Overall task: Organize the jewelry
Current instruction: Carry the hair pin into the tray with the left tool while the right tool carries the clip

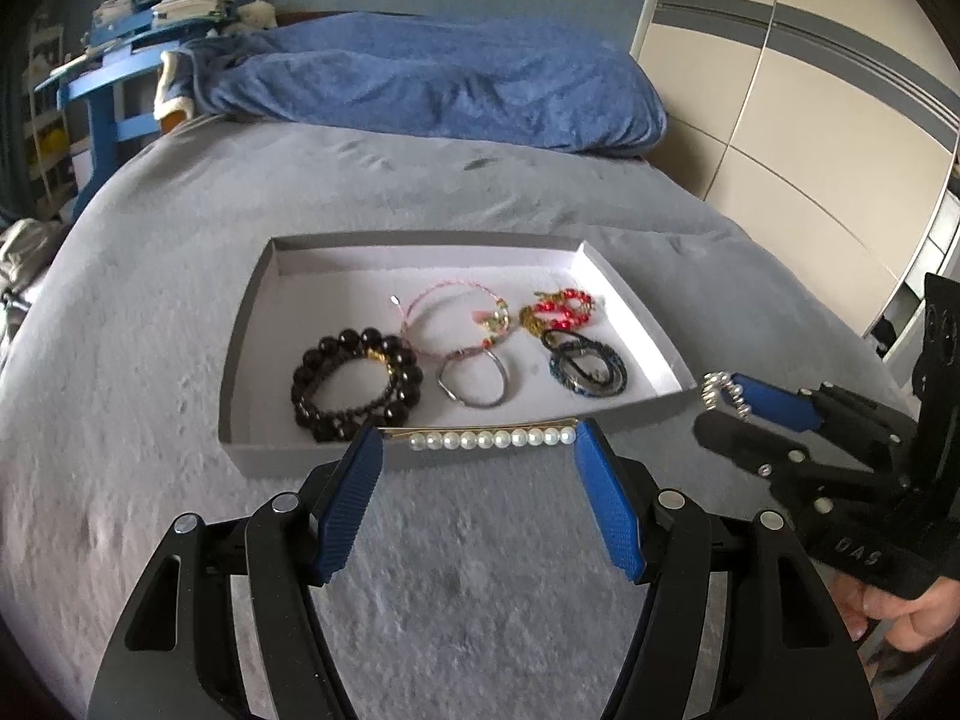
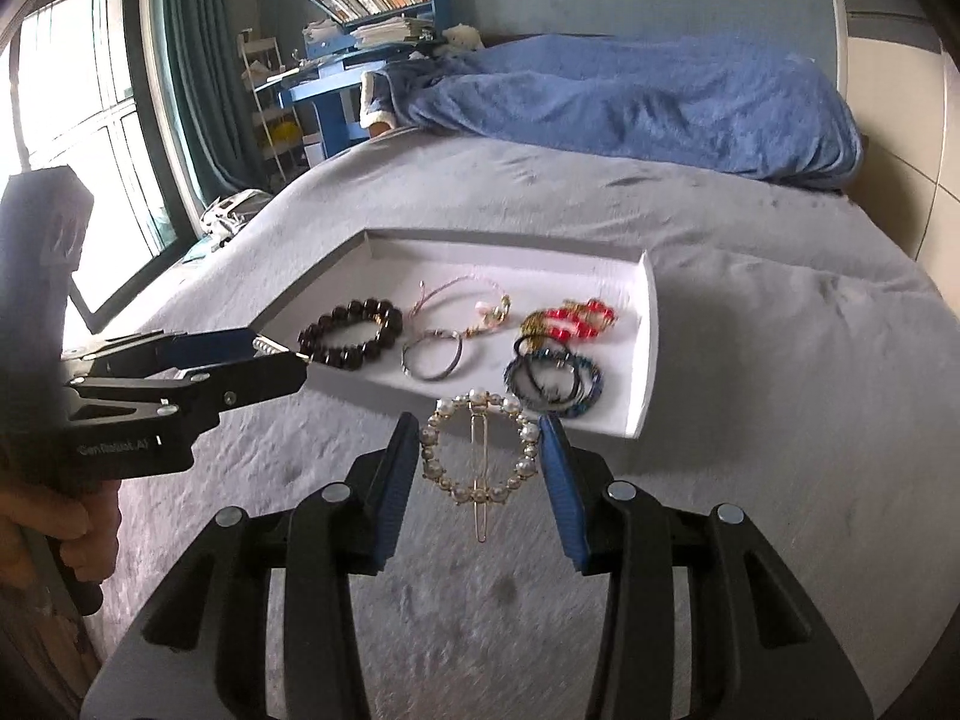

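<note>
Pearl bar clip is clamped end to end in the left gripper, just before the grey tray on the bed. Right gripper grasps a pearl ring clip beside the tray's near corner; bracelets lie inside.

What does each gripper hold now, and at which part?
Left gripper: the straight pearl hair pin, by its two ends. Right gripper: the round pearl clip, by opposite sides of its ring.

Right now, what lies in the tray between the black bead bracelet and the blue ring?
A plain silver bangle lies between the black bead bracelet and the blue ring, clearest in the left wrist view.
</note>
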{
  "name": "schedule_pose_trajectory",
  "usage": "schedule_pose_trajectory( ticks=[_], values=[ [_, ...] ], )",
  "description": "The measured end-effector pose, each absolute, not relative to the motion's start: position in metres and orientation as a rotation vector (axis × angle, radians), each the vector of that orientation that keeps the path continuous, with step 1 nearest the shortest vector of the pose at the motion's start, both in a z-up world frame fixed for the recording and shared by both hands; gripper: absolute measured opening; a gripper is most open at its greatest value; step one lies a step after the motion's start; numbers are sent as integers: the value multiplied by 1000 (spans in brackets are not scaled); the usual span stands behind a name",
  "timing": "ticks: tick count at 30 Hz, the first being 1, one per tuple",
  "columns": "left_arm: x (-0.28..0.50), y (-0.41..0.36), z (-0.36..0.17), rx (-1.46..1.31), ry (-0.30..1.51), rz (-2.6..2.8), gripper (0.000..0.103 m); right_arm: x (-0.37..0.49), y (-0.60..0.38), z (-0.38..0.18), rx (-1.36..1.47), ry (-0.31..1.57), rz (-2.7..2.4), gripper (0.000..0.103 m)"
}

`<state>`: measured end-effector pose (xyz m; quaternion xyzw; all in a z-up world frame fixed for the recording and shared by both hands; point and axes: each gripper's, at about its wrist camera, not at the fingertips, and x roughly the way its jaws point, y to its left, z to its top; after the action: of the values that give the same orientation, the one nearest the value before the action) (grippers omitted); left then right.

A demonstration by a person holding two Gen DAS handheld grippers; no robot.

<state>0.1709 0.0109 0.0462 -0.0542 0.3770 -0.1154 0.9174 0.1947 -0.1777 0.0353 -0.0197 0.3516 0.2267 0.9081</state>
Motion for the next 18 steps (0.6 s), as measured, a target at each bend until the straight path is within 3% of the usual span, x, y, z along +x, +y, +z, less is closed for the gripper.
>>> schedule_pose_trajectory(
  ticks=[18],
  values=[
    [198,15,39,-111,789,-217,67,234,-179,49,-55,691,477,41]
  ],
)
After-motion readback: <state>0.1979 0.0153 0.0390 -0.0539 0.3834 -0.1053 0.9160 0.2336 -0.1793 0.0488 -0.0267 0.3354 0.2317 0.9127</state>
